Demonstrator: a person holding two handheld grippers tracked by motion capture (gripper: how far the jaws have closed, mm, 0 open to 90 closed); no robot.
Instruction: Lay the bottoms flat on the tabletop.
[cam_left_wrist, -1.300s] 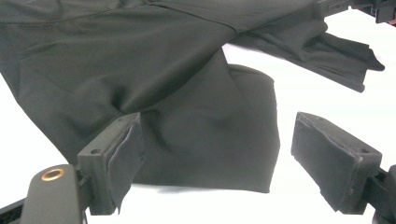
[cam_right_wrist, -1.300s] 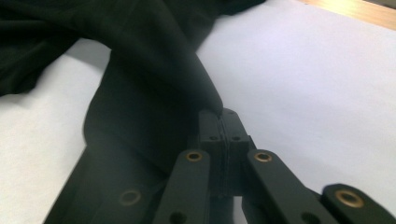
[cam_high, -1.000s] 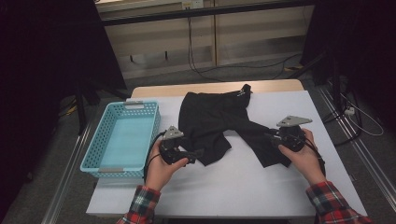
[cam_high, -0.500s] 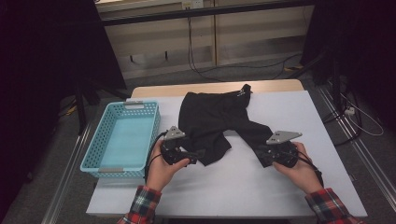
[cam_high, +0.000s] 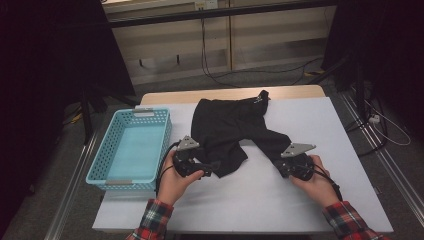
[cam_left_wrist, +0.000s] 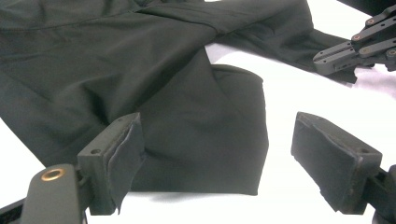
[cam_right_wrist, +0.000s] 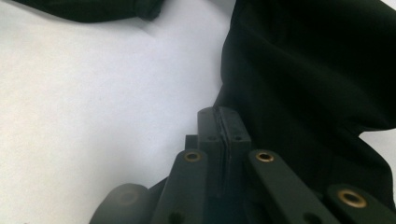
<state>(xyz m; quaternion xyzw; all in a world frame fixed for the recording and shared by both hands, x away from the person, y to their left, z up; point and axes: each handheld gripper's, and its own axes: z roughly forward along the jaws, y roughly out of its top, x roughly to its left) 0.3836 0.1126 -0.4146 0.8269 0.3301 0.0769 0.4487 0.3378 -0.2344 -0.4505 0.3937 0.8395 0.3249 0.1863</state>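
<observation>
A black garment (cam_high: 230, 127) lies spread across the middle of the white table (cam_high: 320, 130), its two legs reaching toward the near edge, with a light-blue basket (cam_high: 132, 147) just left of it. The left gripper (cam_left_wrist: 217, 158) stands wide over the end of the left leg, its pads not pressing the cloth. The right gripper (cam_right_wrist: 223, 122) has just been closing and now sits pressed together at the edge of the right leg; whether cloth is pinched between the pads cannot be told.

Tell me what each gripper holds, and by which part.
The right gripper has just closed at the black garment's leg hem; fabric between the pads cannot be told. The left gripper is open around the other leg, holding nothing.
</observation>
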